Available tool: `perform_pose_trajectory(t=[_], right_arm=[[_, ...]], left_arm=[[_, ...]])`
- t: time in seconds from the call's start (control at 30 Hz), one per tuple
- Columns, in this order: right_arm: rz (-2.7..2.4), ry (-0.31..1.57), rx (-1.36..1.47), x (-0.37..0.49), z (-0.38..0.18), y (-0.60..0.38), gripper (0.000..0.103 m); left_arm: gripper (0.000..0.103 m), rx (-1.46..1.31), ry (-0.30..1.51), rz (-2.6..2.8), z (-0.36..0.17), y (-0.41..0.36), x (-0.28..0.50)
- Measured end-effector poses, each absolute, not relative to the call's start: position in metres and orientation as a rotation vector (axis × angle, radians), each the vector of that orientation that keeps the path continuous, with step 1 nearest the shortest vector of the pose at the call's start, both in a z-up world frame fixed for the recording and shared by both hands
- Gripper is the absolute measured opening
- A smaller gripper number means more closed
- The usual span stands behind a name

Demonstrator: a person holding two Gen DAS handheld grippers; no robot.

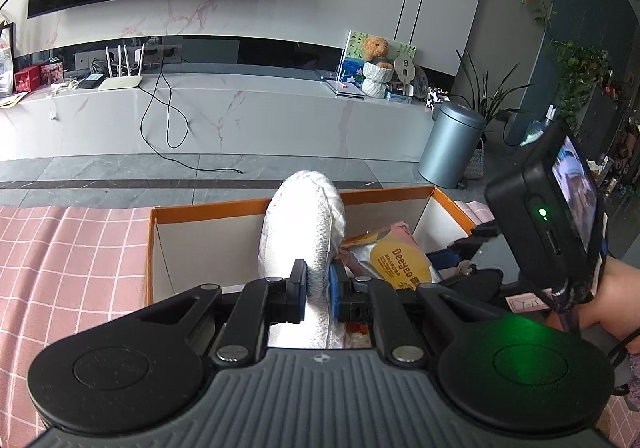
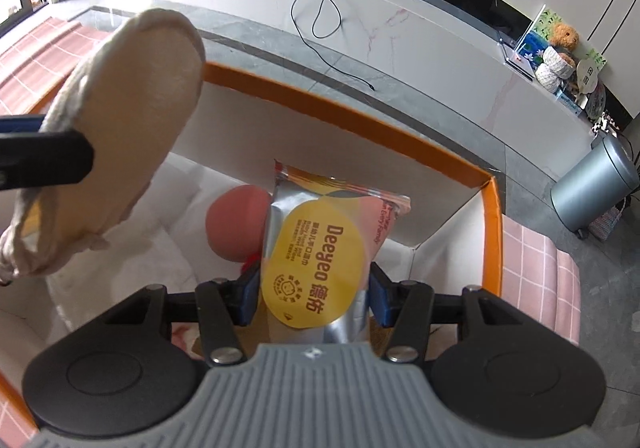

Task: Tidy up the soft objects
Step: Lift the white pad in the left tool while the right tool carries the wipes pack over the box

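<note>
Clamped in the right tongs (image 2: pixel 313 298), a wipes packet (image 2: pixel 320 256) is held lengthwise above the box (image 2: pixel 352 104); the left tongs (image 1: pixel 318 290) grip a slipper (image 1: pixel 304 224) beside it.

Both wrist views look down, close, into the box (image 1: pixel 248 208) (image 2: pixel 360 104); each faces the marble wall.

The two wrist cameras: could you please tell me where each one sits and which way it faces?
Left wrist: on the left gripper, facing the TV wall over the box; jaws clamp a white slipper; the other hand shows.
Right wrist: on the right gripper, angled down into the box; jaws clamp a wipes packet.
Shared: slipper, packet, box, bin.
</note>
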State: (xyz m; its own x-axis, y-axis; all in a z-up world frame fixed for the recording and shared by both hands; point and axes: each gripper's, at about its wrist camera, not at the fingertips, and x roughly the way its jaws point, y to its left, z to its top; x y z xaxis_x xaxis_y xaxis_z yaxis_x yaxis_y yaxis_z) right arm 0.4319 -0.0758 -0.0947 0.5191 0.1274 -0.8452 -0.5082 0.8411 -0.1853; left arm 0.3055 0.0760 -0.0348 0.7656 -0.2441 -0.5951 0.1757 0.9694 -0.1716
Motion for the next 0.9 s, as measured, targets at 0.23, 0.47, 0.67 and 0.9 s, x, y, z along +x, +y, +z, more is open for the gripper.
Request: perform_pose_trajectory(t=[0.23,0.47,0.67,0.9], right_arm=[[0.371,0.94,-0.494,0.435,-0.097,-0.071,0.055],[0.465,0.94,-0.364,0.419,-0.07,-0.078,0.054],[0.578,0.96,-0.386,0.4,-0.07,-0.057,0.054],[0.548,1.002,-0.449,0.398,-0.094,-0.046,0.056]], left_arm=[[0.012,-0.109,0.677,-0.228,-0.038,0.073,0.311],[0.012,-0.094,0.681,-0.226,-0.038,0.074,0.311],[0.012,-0.079,0.678,-0.209,-0.038,0.074,0.312],[0.013,-0.056,0.687,-0.204,-0.04,0.077,0.309]])
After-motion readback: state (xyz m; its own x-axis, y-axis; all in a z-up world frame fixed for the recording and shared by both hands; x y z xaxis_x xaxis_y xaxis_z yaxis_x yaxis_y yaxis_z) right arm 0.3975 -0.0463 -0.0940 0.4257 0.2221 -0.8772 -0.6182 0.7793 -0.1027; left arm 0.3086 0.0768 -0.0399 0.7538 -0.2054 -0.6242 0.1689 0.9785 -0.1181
